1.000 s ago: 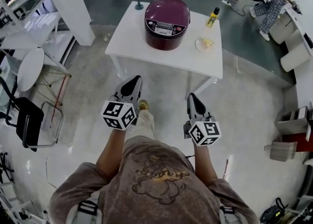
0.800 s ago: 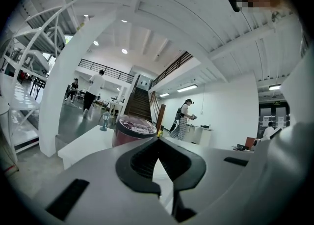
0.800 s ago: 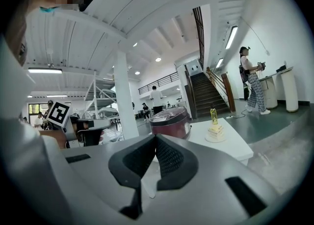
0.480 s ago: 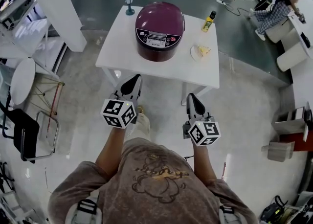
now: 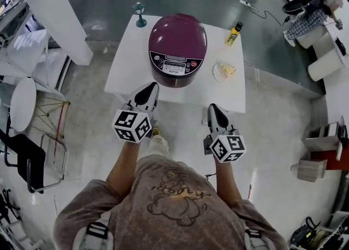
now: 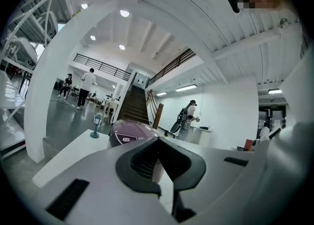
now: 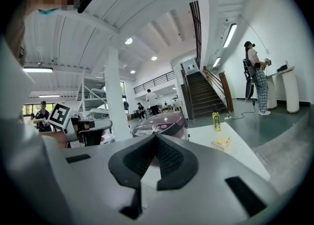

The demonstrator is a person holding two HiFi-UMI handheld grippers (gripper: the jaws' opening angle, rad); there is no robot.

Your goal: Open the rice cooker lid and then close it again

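Bench (image 5: 126, 71): white; carries the cooker at centre.
Rice cooker (image 5: 175, 64): maroon; lid (image 5: 181, 33) down, untouched.
Left tongs (image 5: 151, 87): closed, empty, near the front edge.
Right tongs (image 5: 214, 108): closed, empty.
Progress: nothing done; opening and closing both remain.

Big open-plan lab/office hall: polished concrete floor (image 5: 283, 112), white pillar (image 5: 54, 14), staircase (image 6: 130, 108) w/ mezzanine railing (image 6: 98, 64), ppl at white counter (image 7: 287, 89).
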